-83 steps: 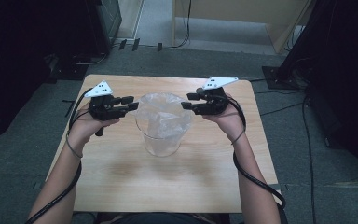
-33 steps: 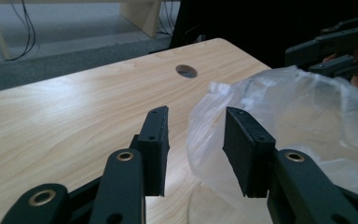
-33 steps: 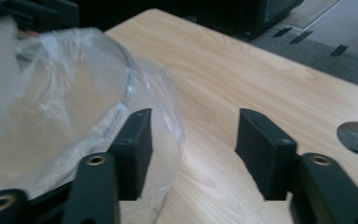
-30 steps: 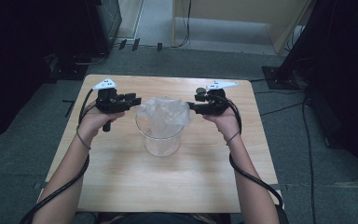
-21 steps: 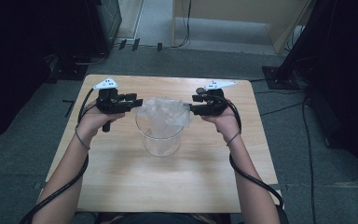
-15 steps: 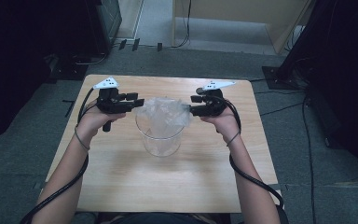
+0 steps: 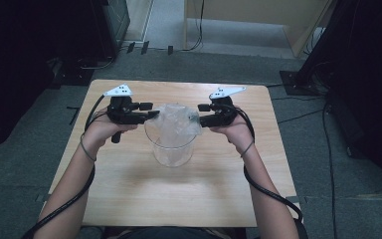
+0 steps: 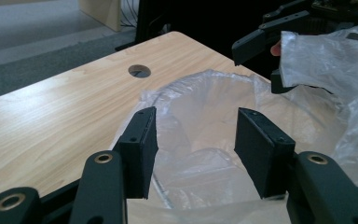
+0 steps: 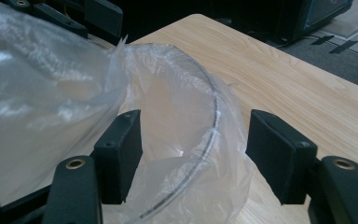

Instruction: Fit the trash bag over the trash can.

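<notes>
A clear round container (image 7: 171, 149) stands mid-table with a crumpled clear plastic bag (image 7: 176, 122) lining it and bulging over its rim. My left gripper (image 7: 151, 114) sits at the rim's left side. Its jaws have just been opening and stand open (image 8: 196, 144), with the bag's edge (image 8: 200, 163) and the rim between them, untouched by the pads. My right gripper (image 7: 201, 114) is at the rim's right side, open (image 9: 193, 154), with bag film (image 9: 177, 140) and rim between its pads. The bag's raised part (image 8: 326, 60) hangs by the right gripper (image 8: 265, 56).
The wooden table (image 7: 129, 199) has a cable hole (image 8: 139, 71) near its far edge. Cables trail from both grippers along the forearms. Dark cabinets (image 7: 109, 20) and a wooden unit (image 7: 258, 15) stand on the grey floor beyond.
Since the earliest frame both grippers have shifted slightly away from the person and the bag has bunched up above the container. Over the last second both hands and the bag look much the same.
</notes>
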The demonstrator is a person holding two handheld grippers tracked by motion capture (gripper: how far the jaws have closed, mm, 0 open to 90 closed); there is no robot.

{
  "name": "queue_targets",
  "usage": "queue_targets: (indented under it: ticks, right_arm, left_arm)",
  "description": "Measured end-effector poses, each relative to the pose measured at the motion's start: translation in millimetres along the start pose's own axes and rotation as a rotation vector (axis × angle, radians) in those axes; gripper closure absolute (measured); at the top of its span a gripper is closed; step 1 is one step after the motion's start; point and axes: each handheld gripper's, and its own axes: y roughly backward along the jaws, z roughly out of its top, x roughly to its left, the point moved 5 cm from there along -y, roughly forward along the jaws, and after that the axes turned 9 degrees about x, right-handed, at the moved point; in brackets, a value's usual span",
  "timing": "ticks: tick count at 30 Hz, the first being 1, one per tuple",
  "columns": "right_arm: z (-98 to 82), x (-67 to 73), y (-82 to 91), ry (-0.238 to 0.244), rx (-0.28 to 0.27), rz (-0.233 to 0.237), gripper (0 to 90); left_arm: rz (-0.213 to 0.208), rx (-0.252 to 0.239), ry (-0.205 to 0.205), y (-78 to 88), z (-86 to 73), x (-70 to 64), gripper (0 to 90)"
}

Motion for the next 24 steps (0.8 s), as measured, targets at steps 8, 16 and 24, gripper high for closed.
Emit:
queue_targets:
  ticks: [8, 16, 24]
  right_arm:
    - [0.7, 4.7, 0.6, 0.017, 0.012, 0.012, 33.5]
    - [0.3, 10.2, 1.5, 0.029, 0.025, 0.028, 32.4]
    - [-2.0, 17.1, 4.6, 0.042, 0.047, 0.040, 32.0]
  left_arm:
    - [-0.016, 0.026, -0.011, 0.1, -2.7, -4.4, 46.7]
    - [-0.023, 0.046, -0.030, 1.3, -5.9, -8.3, 45.4]
    - [-0.031, 0.051, -0.040, 5.1, -8.8, -14.0, 44.3]
